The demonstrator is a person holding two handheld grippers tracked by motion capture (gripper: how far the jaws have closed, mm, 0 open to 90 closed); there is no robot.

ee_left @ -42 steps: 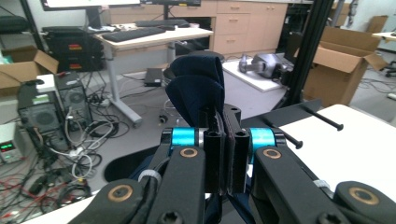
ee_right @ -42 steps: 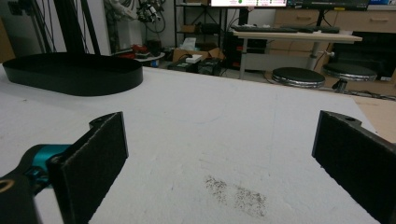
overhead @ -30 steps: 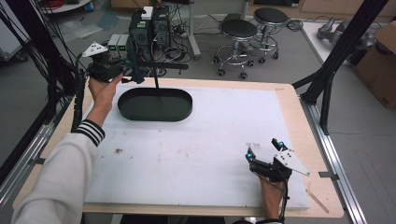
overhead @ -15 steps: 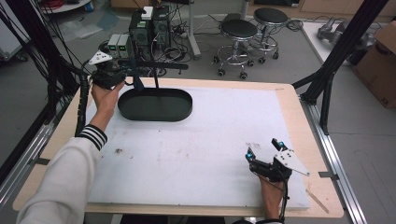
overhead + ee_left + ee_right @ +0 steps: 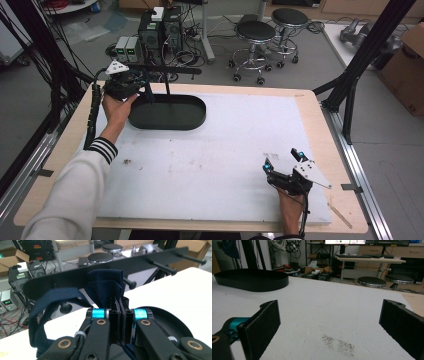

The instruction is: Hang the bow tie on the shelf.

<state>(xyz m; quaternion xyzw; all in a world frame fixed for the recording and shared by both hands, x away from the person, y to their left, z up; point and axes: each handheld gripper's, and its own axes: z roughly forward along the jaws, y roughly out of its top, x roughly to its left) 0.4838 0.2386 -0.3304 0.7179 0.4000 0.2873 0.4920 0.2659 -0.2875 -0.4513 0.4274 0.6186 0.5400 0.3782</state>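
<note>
The left gripper (image 5: 120,322), jaws pinching one folded navy cloth (image 5: 105,290), has risen from beside the oval black tray (image 5: 167,112) to the peg rack (image 5: 105,277) above the tray's far-left rim, which suggests hanging is imminent. The right gripper (image 5: 283,167), jaws spread and empty, rests well away from the tray. Count: one cloth, one tray, one rack, two grippers.

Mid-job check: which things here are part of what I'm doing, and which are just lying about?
In play:
- left gripper, jaws shut on the folded navy cloth
- black peg rack just beyond the cloth
- black oval tray under the rack

Lying about:
- right gripper, jaws open, empty
- round stools, floor electronics
</note>
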